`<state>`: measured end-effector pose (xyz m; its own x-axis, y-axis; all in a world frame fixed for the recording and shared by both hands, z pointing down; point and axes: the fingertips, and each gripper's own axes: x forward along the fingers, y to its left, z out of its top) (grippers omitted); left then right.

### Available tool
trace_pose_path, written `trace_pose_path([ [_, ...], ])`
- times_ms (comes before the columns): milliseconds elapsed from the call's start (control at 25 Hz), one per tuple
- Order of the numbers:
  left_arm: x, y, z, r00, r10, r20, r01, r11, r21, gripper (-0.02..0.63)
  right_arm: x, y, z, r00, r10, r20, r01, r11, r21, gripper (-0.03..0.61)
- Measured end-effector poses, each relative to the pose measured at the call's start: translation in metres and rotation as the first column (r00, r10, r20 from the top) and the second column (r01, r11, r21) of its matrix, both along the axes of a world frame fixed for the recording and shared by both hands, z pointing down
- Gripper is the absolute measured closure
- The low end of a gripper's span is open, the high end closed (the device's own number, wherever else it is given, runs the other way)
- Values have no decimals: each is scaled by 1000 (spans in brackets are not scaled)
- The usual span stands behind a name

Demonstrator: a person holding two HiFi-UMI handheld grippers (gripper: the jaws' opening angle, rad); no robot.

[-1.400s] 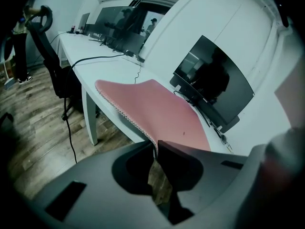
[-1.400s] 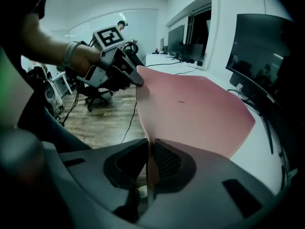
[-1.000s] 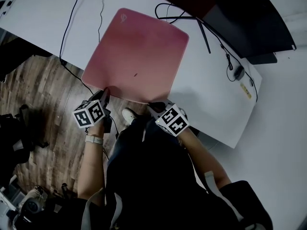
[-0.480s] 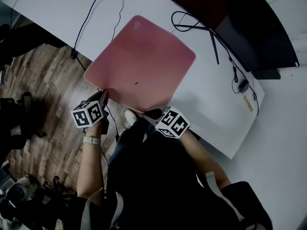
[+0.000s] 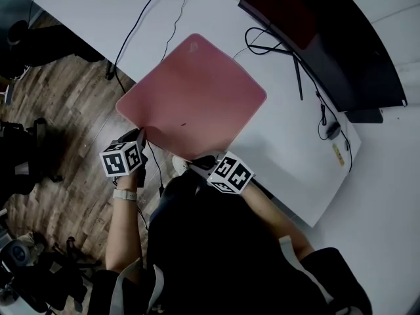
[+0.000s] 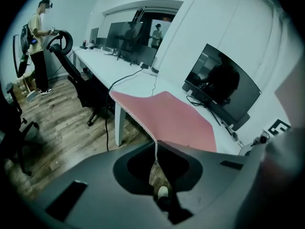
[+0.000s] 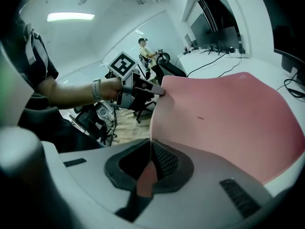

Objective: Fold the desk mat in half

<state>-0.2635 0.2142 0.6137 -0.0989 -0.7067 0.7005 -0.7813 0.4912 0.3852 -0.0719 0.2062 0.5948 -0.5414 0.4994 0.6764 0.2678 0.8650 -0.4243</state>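
Note:
The pink desk mat [image 5: 193,97] lies on the white desk [image 5: 289,149], with its near edge lifted off the desk's front edge. My left gripper [image 5: 140,136] is shut on the mat's near left corner. My right gripper [image 5: 209,159] is shut on its near right corner. In the left gripper view the mat [image 6: 171,118] runs away from the closed jaws of the left gripper [image 6: 156,149], its stitched edge pinched between them. In the right gripper view the mat [image 7: 224,113] rises from the right gripper [image 7: 150,147], and the left gripper [image 7: 143,87] holds the far corner.
A large dark monitor [image 5: 328,38] stands at the desk's back right, with black cables [image 5: 289,51] beside the mat. Another cable [image 5: 134,25] hangs off the desk's left edge. An office chair [image 6: 81,80] and a standing person [image 6: 38,46] are on the wooden floor [image 5: 59,123].
Both grippers have kept their hold on the mat's near corners. The head view has swung, so desk and mat sit a little lower and further right in the picture.

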Motion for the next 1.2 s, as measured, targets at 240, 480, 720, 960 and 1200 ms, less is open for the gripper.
trace_pose_path([
  [240,2,-11,-6,997,-15,71,22,995,-93,589,-2,-29,-14,999,30,42,-31,999,14,552],
  [480,2,-26,-23,993,-48,106,62,989,-133,589,-3,-54,-26,995,40,91,-42,999,15,552],
  [720,5,-46,-42,988,-60,145,82,985,-150,588,-1,-81,-33,987,74,141,-75,997,7,552],
  [960,5,-75,-60,982,-41,183,67,988,-140,588,1,-109,-38,977,128,173,-131,991,7,552],
  [1200,1,-118,-65,985,7,173,12,994,-111,577,0,-140,-37,965,197,170,-205,979,25,552],
])
